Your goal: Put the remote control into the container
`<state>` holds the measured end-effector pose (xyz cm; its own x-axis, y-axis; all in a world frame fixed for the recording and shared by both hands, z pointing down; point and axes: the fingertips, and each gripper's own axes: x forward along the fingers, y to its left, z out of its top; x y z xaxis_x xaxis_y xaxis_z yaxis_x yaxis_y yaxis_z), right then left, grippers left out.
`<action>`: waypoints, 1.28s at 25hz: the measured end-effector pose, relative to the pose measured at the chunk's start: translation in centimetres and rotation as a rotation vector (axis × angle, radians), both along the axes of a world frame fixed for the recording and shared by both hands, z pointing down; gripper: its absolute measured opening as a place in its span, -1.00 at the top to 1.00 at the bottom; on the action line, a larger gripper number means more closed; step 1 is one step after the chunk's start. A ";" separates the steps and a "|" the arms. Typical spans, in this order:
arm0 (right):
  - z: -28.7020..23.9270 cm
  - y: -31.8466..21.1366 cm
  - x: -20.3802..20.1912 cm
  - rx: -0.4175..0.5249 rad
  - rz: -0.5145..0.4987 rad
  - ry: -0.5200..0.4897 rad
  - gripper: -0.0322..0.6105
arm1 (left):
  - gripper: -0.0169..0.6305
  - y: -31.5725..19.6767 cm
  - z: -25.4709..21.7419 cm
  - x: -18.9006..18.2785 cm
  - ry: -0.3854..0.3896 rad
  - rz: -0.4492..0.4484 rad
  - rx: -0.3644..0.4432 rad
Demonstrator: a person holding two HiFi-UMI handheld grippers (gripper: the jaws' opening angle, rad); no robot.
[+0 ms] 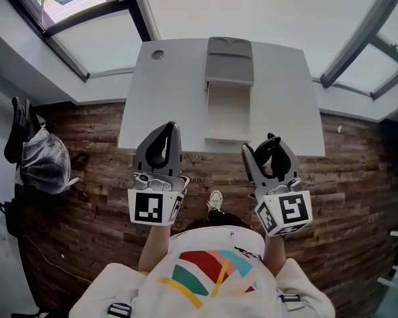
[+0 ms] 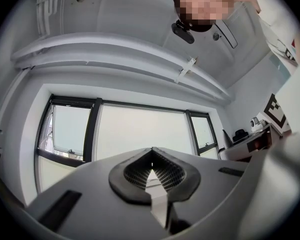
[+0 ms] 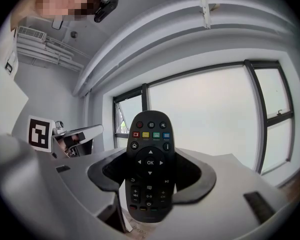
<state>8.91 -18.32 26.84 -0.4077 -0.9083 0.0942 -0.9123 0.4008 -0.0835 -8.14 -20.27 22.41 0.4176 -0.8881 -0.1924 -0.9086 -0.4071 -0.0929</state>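
Note:
A black remote control [image 3: 150, 159] stands upright between the jaws of my right gripper [image 1: 269, 143], its buttons facing the camera. The jaws are shut on its lower half. In the head view the remote [image 1: 270, 152] shows as a dark shape at the gripper, held just off the near edge of the white table [image 1: 285, 105]. A grey container [image 1: 228, 131] lies open in the middle of the table, its lid [image 1: 229, 61] folded back to the far side. My left gripper [image 1: 166, 130] hovers at the table's near edge, left of the container. Its jaws [image 2: 151, 156] are shut and hold nothing.
Both grippers point upward at the windows in their own views. A round cable hole [image 1: 158, 55] sits at the table's far left corner. A black bag and a plastic bag [image 1: 43, 158] lie on the wooden floor at the left. My shoe [image 1: 215, 201] shows below the table edge.

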 end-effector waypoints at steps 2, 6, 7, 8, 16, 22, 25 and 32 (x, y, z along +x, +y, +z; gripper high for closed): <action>0.0 -1.6 0.6 0.000 -0.008 -0.004 0.10 | 0.92 -1.5 0.2 0.5 -0.007 -0.007 -0.012; 0.3 -3.4 1.2 -0.008 -0.019 -0.023 0.10 | 0.92 -3.4 0.7 0.6 -0.021 -0.026 -0.033; 0.4 -3.5 1.3 -0.008 -0.016 -0.030 0.10 | 0.92 -3.8 0.8 0.6 -0.024 -0.028 -0.035; 0.5 -3.7 1.4 -0.009 -0.012 -0.037 0.10 | 0.92 -4.1 0.9 0.6 -0.027 -0.029 -0.037; 0.3 -8.2 2.7 -0.016 0.007 -0.047 0.10 | 0.92 -9.6 0.5 2.5 -0.033 0.003 -0.036; -0.3 -12.3 2.2 -0.003 -0.009 -0.018 0.10 | 0.92 -13.7 -0.1 3.4 -0.009 0.024 -0.012; -0.6 -14.7 1.7 0.005 -0.020 -0.002 0.10 | 0.92 -15.7 -0.2 3.5 -0.011 0.034 -0.006; 0.4 -20.0 -0.3 -0.042 -0.051 0.000 0.10 | 0.92 -20.7 1.4 2.6 0.006 0.037 -0.045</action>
